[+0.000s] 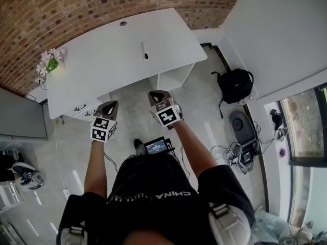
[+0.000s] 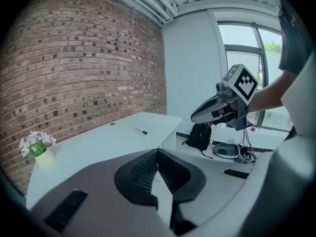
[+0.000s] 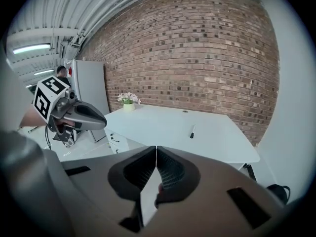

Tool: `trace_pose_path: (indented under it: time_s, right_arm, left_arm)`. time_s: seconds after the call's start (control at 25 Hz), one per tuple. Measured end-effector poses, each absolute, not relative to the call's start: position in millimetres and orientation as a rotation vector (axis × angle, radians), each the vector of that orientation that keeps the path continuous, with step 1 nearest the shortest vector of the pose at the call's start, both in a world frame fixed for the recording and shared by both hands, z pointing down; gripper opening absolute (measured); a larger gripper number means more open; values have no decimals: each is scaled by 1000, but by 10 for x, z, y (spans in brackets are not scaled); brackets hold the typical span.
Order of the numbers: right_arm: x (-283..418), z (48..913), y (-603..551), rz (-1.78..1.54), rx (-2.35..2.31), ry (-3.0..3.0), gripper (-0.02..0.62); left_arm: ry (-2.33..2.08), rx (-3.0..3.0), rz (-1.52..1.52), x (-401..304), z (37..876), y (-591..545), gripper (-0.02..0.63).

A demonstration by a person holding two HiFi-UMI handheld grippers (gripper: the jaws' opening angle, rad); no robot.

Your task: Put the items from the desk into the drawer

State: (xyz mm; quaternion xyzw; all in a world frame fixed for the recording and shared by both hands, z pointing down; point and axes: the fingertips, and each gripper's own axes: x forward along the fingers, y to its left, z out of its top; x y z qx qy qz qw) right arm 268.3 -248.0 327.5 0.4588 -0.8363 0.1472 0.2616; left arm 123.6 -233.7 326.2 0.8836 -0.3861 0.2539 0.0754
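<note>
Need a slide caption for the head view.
Shut left gripper and shut right gripper held short of white desk with marker and flowers.

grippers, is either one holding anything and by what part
Nothing is held. The left gripper and right gripper both have their jaws shut together with nothing between them. The marker lies on the desk, apart from both.

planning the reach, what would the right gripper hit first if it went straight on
Most likely the bare desk top, left of the marker in its own view; nothing else shows in that line, but depth is unclear.
</note>
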Motion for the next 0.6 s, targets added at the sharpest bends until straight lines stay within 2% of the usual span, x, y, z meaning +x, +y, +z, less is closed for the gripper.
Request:
trace_pose_path:
  time_s: [0.36, 0.6]
  right_arm:
    - [2410, 3290, -2710, 414, 1249, -2284, 17]
    - [2479, 3258, -2875, 383, 1221, -2302, 17]
  left_arm:
    - [-1110, 2635, 730, 1088, 3304, -2618, 12]
    - [-1132, 2643, 729, 1231, 3266, -2749, 12]
